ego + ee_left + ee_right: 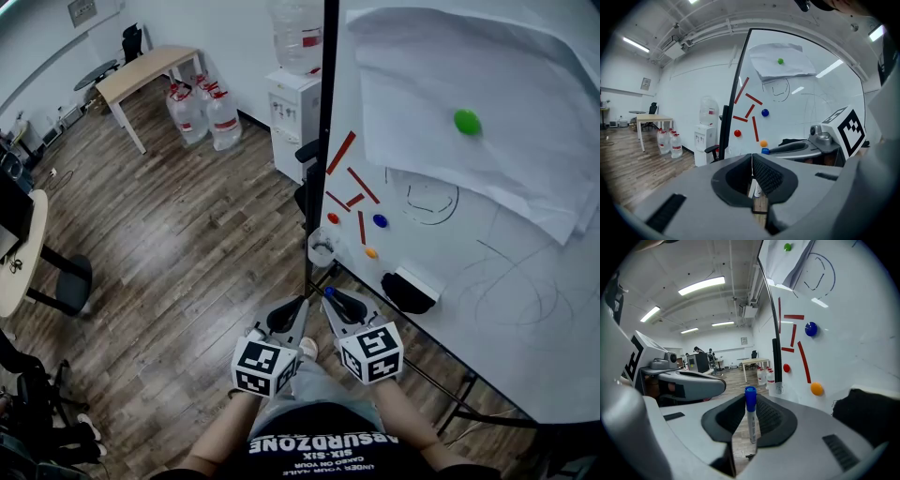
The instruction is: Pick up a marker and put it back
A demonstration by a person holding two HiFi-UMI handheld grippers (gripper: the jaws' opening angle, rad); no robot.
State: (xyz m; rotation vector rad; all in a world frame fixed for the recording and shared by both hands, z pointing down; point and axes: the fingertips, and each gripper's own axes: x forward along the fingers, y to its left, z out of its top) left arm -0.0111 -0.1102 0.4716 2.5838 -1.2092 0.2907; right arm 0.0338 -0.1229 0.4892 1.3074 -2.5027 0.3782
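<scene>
Right tool point(750, 401) squeezed thin white marker with blue cap point(751, 423), standing up. Left tool point(752, 158) pinched together, holding nothing.

The right tool point(750, 405) clamped a blue-capped marker point(752, 425) upright between its dark pads at lower centre, with the cap topmost. The left tool point(691, 383) reached in from the left edge. The whiteboard point(853, 348) filled the right side. It carried a blue magnet point(811, 329), a red magnet point(786, 367), an orange magnet point(816, 388) and red strips point(793, 317). A black object point(869, 406) sat at lower right.
</scene>
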